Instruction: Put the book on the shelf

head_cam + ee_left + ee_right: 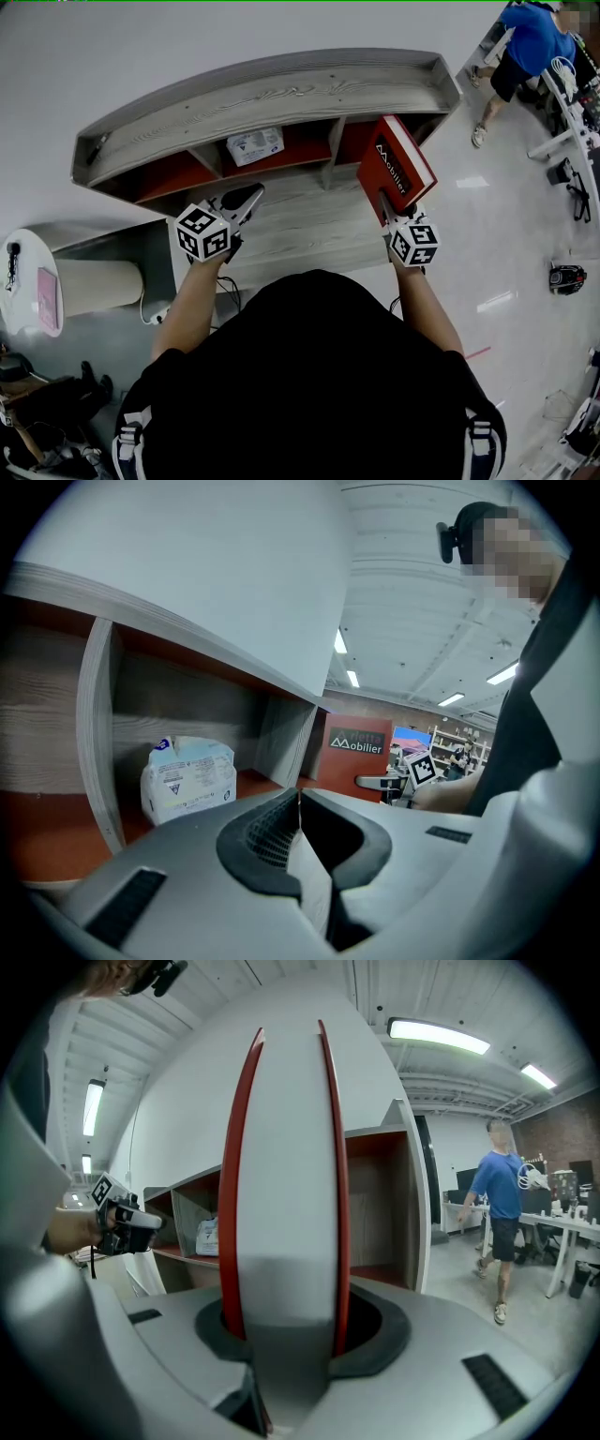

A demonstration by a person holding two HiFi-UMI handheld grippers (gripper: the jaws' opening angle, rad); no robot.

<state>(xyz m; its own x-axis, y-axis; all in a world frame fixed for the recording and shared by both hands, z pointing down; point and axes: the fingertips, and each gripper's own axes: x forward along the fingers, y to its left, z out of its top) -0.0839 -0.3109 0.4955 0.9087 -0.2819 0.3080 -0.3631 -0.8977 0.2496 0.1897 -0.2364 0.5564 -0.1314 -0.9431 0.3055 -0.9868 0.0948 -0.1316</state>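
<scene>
A red hardback book [394,164] with white lettering is held upright in front of the shelf's right-hand compartment [354,139]. My right gripper [388,201] is shut on its lower edge. In the right gripper view the book [281,1147] shows edge-on, white pages between red covers, and the gripper [286,1330] clamps it. My left gripper [249,195] is shut and empty, in front of the middle compartment. In the left gripper view its jaws [298,803] meet, and the book [354,752] shows off to the right. The grey wooden shelf [281,89] has red-floored compartments.
A white packet [255,144] lies in the middle compartment; the left compartment [173,173] holds nothing. A grey ledge [300,230] runs below the shelf front. A round white table [28,281] stands at the left. A person in a blue shirt [530,42] stands at desks far right.
</scene>
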